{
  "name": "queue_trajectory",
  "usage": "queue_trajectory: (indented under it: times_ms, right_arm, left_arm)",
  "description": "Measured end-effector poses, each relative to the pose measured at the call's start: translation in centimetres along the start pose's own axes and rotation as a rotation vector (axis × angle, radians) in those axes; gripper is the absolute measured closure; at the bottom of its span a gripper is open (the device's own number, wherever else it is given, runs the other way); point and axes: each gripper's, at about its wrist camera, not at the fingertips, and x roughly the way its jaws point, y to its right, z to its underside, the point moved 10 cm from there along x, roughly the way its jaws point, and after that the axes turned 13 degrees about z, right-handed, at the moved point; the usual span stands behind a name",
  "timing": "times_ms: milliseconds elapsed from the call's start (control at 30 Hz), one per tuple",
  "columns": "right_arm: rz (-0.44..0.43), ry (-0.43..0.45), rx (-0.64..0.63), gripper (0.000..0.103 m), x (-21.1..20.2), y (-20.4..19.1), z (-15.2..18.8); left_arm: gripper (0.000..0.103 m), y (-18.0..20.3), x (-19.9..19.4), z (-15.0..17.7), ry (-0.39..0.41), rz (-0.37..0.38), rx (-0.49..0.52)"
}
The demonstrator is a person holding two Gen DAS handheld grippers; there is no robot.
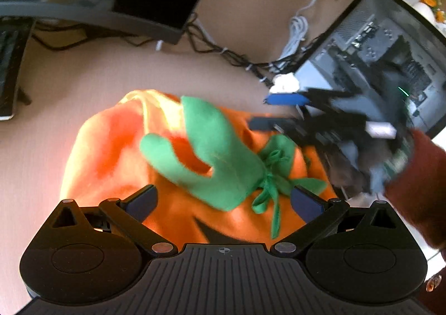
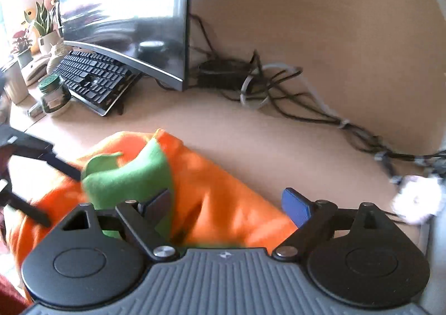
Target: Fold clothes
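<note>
A tan desk (image 2: 251, 131) carries a curved monitor (image 2: 125, 8), a black keyboard (image 2: 94, 80) and tangled cables (image 2: 278, 92); no writing is legible. The orange costume (image 1: 111, 147) with green leaves (image 1: 217, 153) lies bunched on the desk. Both the left gripper (image 1: 223, 200) and right gripper (image 2: 228, 203) tilt downward over it, jaws spread apart, gripping nothing.

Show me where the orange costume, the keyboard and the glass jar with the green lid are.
orange costume (image 2: 223, 198): right wrist view, on the orange cloth between the gripper's fingers.
keyboard (image 2: 92, 78): right wrist view, on the middle rows of keys.
glass jar (image 2: 54, 97): right wrist view, on the glass body under the green lid.
</note>
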Motion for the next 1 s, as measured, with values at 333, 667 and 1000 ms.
queue_trajectory:
  times_ms: [333,667,1000]
  right_arm:
    - [-0.064,-0.137,-0.024,0.069,5.1,-0.8,1.0]
    - [-0.007,0.113,-0.145,0.099,-8.5,-4.3,-2.8]
    - [-0.082,-0.115,-0.155,0.099,-12.0,-13.3,10.1]
  left_arm:
    - [0.0,-0.8,-4.0,0.0,0.092,0.017,-0.113]
    - [0.0,0.8,-5.1,-4.7,0.16,0.073,-0.078]
    - [0.0,3.5,-4.9,-3.8,0.114,0.11,0.01]
